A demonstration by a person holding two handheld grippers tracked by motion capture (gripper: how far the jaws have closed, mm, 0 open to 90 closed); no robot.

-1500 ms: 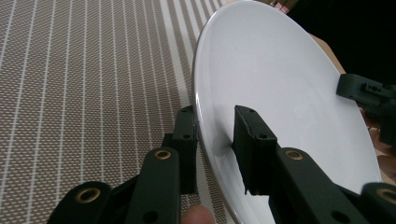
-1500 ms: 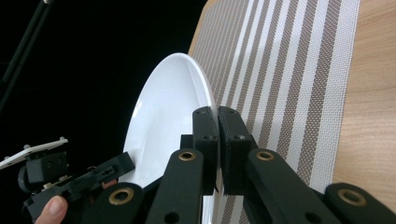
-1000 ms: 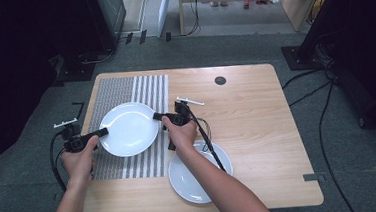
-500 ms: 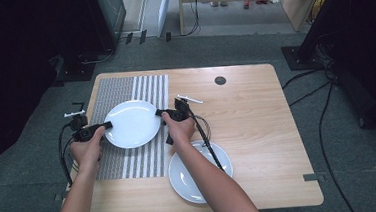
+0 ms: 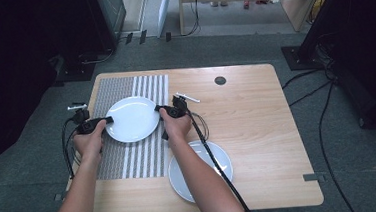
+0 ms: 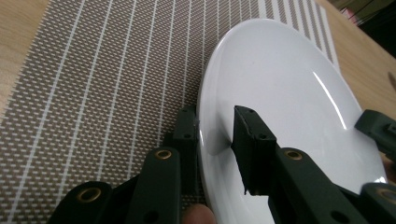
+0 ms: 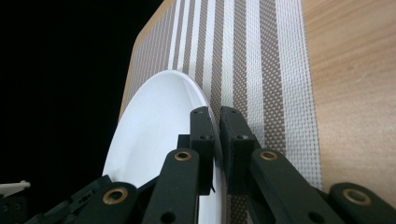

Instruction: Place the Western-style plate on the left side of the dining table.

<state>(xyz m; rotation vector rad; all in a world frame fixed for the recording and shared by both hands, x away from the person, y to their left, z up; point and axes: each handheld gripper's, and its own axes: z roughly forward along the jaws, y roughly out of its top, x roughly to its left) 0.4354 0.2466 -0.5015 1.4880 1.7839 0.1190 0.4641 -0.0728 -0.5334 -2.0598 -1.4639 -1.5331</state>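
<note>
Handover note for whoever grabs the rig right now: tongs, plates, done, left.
Left tongs: shut on the left rim of the white plate.
Right tongs: shut on the same plate's right rim.
Things: that plate is held over the striped placemat at the table's left side. From these views I cannot tell whether it rests on the mat. A second plate lies on bare wood near the front edge, partly under the right forearm.
Done: two-sided grip on the first plate.
Left: probably set it down on the mat, open both tongs, then deal with the second plate.
</note>
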